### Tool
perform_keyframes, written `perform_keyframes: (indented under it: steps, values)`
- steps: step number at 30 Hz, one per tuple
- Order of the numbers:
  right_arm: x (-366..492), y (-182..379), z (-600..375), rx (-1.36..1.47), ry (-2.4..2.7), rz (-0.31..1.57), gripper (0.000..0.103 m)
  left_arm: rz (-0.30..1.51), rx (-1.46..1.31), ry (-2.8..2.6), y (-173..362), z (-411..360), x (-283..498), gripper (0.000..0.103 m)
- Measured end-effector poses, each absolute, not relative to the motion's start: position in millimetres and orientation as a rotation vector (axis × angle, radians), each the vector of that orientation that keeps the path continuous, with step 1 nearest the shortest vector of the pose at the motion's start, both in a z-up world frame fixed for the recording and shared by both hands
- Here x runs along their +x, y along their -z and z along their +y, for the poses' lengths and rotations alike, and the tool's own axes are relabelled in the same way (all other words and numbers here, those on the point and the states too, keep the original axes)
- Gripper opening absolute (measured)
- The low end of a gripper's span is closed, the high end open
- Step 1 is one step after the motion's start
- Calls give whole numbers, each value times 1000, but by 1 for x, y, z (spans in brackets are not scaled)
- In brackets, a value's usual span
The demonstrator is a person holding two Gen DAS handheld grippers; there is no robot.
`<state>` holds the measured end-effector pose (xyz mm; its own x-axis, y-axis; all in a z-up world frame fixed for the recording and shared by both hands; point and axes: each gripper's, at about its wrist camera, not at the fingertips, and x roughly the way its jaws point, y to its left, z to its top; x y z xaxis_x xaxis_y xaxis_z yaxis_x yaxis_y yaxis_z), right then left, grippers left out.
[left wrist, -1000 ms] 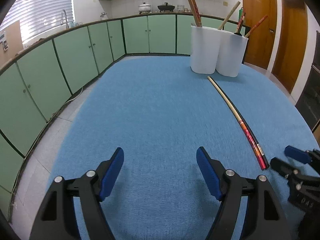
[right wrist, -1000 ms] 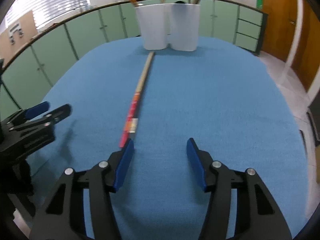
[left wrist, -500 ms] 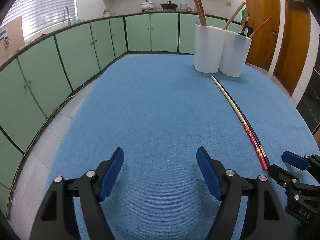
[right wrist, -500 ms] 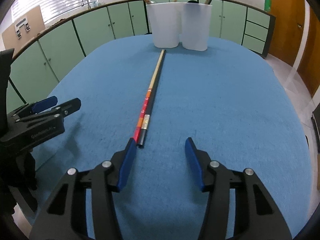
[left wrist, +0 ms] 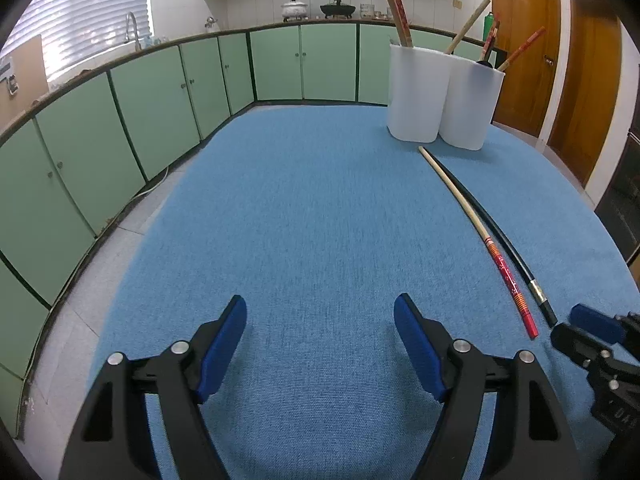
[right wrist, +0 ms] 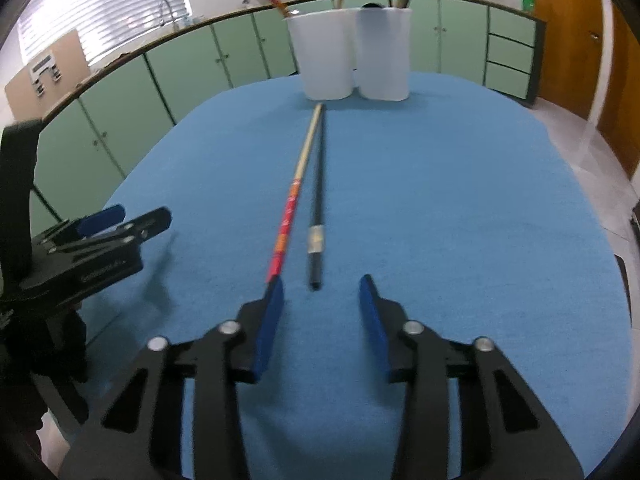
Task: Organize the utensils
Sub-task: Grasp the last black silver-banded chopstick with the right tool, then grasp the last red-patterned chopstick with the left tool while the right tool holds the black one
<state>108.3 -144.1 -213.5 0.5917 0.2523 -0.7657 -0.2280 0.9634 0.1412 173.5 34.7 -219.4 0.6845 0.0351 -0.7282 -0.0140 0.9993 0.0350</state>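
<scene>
Two long chopsticks lie side by side on the blue cloth: a red-and-tan one (right wrist: 294, 196) and a black one with a silver band (right wrist: 318, 204); both also show in the left wrist view, red (left wrist: 486, 240) and black (left wrist: 506, 242). My right gripper (right wrist: 320, 300) is open just short of their near ends, its left pad close to the red tip. My left gripper (left wrist: 320, 332) is open and empty over bare cloth to their left. Two white holders (right wrist: 326, 58) (right wrist: 384, 56) with several chopsticks stand at the far end.
The blue cloth (left wrist: 312, 208) covers the table. Green kitchen cabinets (left wrist: 160, 100) run along the left and back. Wooden doors (left wrist: 588, 68) stand at the right. The left gripper shows at the left in the right wrist view (right wrist: 120, 224).
My right gripper has moved forward and to the right, so the chopsticks' near ends now lie just ahead of its open jaws. The left gripper has barely moved.
</scene>
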Motion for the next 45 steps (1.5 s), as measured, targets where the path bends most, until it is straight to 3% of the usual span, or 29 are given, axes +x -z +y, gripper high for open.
perform_keyframes:
  steps: [8,30,42,45]
  values:
    - [117,216,-135,36,-286,907,6,824,36,-29,221,33,175,75]
    - [110,216,-219,133,-102,885,6,843,5,161,218,-43,163,73]
    - [114,218,-225,140,-116,889,6,893,22,140,231,-65,170,59]
    - [113,218,-226,143,-121,889,6,888,24,130,230,-67,169,46]
